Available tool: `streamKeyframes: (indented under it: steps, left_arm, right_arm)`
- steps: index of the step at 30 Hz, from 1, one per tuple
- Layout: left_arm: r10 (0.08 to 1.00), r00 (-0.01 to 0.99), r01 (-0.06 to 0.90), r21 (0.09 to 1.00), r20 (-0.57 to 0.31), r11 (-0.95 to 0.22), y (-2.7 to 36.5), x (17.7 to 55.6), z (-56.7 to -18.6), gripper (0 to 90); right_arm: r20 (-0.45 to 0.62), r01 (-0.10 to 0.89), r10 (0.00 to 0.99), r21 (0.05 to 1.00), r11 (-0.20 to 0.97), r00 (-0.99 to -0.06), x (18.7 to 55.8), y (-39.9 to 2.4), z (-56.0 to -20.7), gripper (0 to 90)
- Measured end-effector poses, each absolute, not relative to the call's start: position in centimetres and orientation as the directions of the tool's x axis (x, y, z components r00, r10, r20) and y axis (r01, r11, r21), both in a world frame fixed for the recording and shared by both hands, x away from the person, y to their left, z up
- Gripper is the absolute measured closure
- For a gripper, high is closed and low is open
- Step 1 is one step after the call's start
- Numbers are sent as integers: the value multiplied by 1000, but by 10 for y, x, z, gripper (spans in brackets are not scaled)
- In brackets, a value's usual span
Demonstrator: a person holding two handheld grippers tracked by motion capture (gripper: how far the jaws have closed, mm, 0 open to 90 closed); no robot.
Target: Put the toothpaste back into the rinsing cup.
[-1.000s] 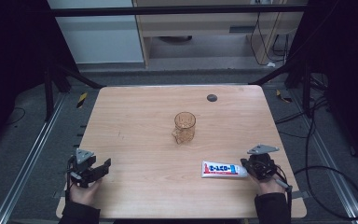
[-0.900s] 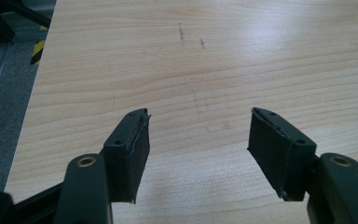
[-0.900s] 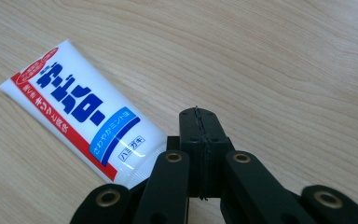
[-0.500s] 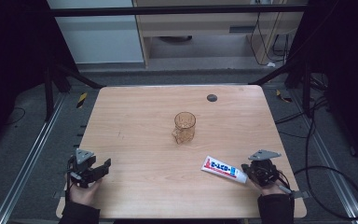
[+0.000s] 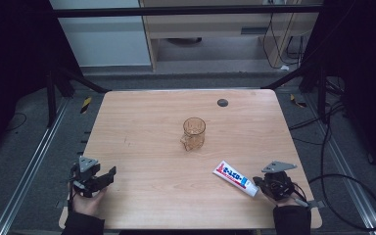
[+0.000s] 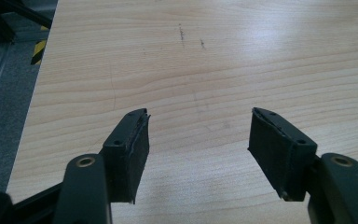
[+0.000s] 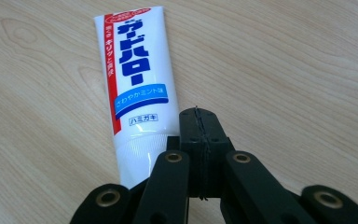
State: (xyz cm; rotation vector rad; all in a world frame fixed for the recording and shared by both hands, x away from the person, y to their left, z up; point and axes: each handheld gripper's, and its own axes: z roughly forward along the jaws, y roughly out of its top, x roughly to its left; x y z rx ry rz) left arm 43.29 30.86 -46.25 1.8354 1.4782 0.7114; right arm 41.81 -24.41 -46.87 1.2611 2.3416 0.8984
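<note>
A white toothpaste tube (image 5: pixel 232 177) with red and blue print lies flat and slanted on the wooden table (image 5: pixel 147 127), near its front right. My right gripper (image 5: pixel 260 185) sits at the tube's near end, shut with its pads pressed together and nothing between them. In the right gripper view the tube (image 7: pixel 137 79) runs away to the upper left, and its near end passes under the left side of the right gripper (image 7: pixel 197 114). My left gripper (image 5: pixel 108 174) rests at the front left corner; in its own view the left gripper (image 6: pixel 199 126) is open over bare wood.
A clear amber glass mug (image 5: pixel 194 132) stands in the middle of the table. A small dark round disc (image 5: pixel 222 102) lies near the far edge. Cables trail over the floor on the right, and metal frame rails run along both sides of the table.
The toothpaste tube has swung from lying level to slanting, its far end now pointing up and left. The right gripper has shifted slightly right and nearer. The left gripper has not moved.
</note>
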Motion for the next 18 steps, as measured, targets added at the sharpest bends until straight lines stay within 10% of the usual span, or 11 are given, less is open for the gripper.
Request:
streamKeyframes:
  steps: [18]
  left_arm:
    - [978,210,616,776,4,-135,309,433,-463,367]
  right_arm:
    - [26,621,811,657,427,-584,407,-233,-468,900]
